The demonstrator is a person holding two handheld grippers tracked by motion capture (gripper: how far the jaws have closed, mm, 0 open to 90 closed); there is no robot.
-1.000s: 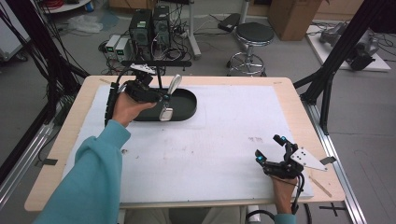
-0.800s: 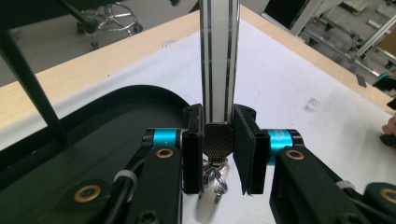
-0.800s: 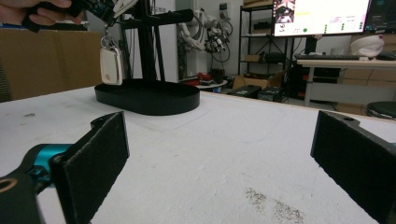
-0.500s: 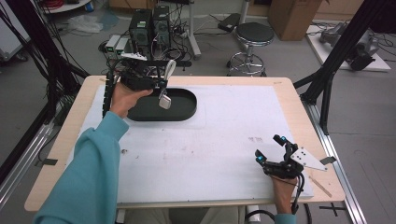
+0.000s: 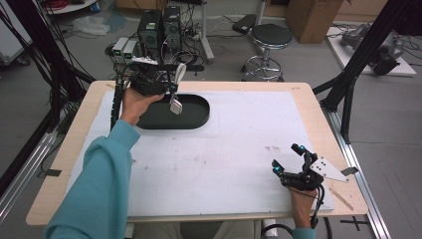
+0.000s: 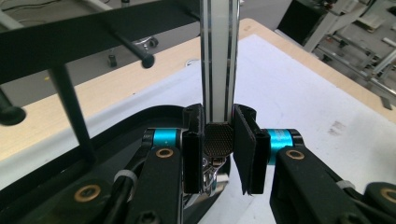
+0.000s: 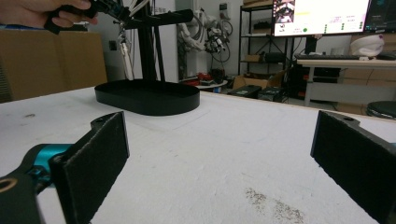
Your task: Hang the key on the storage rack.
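Left gripper point(image 5: 166, 89) clamped on slim white-handled metal utensil point(image 5: 176, 92), pads pinching handle low, near dark textured neck point(image 6: 218, 139).

Utensil lifted above black oval tray point(image 5: 199, 119), beside black peg rack point(image 6: 70, 28).

Long axis near upright: handle tip above fingers, metal end below, toward tray.

Judgement: light, stiff, smooth handle likely slippery; grip near neck limits swing.

Right gripper point(image 5: 291, 162) rests on white tabletop point(image 5: 224, 164), jaws wide apart, empty.
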